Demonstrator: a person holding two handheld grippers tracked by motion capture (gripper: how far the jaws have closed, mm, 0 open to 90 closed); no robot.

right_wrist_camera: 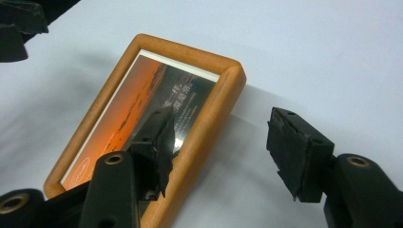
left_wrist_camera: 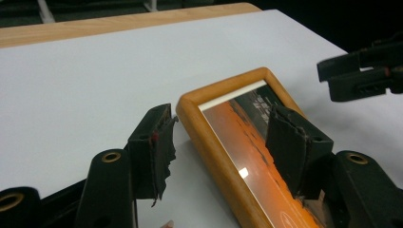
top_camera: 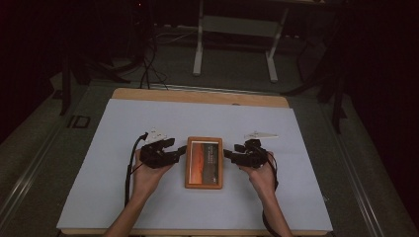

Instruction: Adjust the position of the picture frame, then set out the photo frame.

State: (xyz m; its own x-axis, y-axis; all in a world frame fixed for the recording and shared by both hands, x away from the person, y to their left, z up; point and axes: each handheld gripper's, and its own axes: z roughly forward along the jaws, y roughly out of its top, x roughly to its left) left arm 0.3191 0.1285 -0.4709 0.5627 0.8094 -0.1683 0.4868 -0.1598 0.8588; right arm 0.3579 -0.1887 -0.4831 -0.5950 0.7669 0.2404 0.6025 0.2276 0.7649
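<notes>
From the high view we see the framed picture (top_camera: 203, 162) flat at table (top_camera: 148, 123) centre, left gripper (top_camera: 180, 152) at its nine o'clock, right gripper (top_camera: 228, 154) at three. In the left gripper view our jaws gape wide astride the frame's (left_wrist_camera: 223, 152) long edge. In the right gripper view our jaws stand wide astride its (right_wrist_camera: 199, 137) other edge, gripping nothing.

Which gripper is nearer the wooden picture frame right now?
Left, narrowly. The left gripper sits at the picture frame with its left edge between open fingers; the right gripper straddles the right edge, seemingly just short.
</notes>
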